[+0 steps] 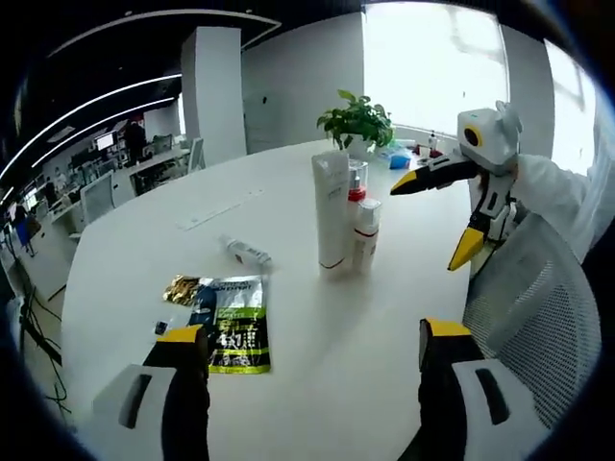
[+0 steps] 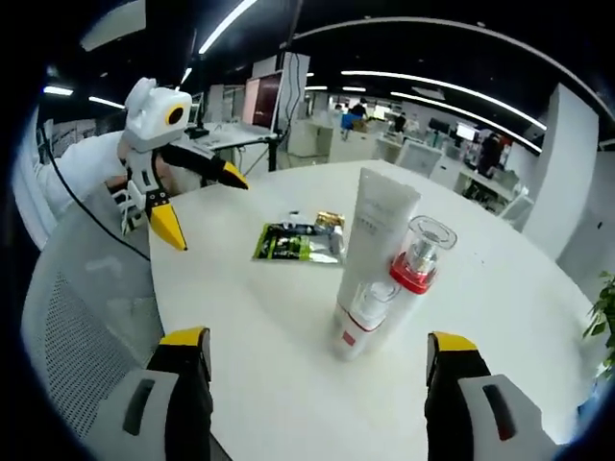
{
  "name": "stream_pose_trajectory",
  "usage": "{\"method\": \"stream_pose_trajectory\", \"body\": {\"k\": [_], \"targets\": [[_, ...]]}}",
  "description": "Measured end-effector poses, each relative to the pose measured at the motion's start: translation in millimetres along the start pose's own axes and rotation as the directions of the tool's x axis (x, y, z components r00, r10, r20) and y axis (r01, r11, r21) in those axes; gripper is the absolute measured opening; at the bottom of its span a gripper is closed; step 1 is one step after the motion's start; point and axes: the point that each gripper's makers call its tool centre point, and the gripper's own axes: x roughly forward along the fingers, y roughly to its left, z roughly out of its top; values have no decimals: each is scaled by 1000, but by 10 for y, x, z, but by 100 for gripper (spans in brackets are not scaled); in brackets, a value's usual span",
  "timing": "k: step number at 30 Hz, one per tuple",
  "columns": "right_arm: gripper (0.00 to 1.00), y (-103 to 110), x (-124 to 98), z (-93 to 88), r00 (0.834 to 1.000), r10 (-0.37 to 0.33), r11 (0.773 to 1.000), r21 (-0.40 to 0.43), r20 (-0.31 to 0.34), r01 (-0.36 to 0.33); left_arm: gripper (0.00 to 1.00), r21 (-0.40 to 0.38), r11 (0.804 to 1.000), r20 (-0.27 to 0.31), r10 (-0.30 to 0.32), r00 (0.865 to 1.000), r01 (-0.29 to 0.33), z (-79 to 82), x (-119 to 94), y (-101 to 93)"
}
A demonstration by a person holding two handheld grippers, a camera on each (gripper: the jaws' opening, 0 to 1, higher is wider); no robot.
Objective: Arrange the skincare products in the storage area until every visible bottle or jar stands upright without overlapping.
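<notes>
The left hand-held gripper (image 1: 312, 346) is gaping empty at lower frame, above the surface (image 1: 336, 384). Mid-frame, a green sachet (image 1: 233, 322) is lying flat; beyond, perhaps a fallen bottle (image 1: 248, 253). The tall tube (image 1: 332, 211) is standing centre. The right hand-held gripper (image 2: 317, 360) is open, empty.

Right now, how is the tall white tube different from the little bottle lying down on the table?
The tall white tube stands upright; the little bottle lies flat on its side. The tube is much bigger than the bottle. The tube stands pressed close to two other bottles, while the little bottle lies alone, nearer the green sachet. Both are whitish and rest on the white table.
</notes>
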Motion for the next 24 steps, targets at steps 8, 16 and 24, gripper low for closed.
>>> {"method": "stream_pose_trajectory", "body": {"k": [8, 16, 24], "targets": [[100, 55, 1, 28, 1000, 8, 1000, 9, -3, -8, 95, -7, 1000, 0, 15, 1000, -15, -22, -88, 31], [100, 58, -19, 67, 1000, -4, 999, 31, 4, 4, 99, -12, 1000, -1, 23, 1000, -23, -38, -149, 45], [100, 56, -46, 54, 1000, -11, 999, 30, 2, 11, 99, -31, 999, 1, 36, 999, -36, -16, -221, 48]]}}
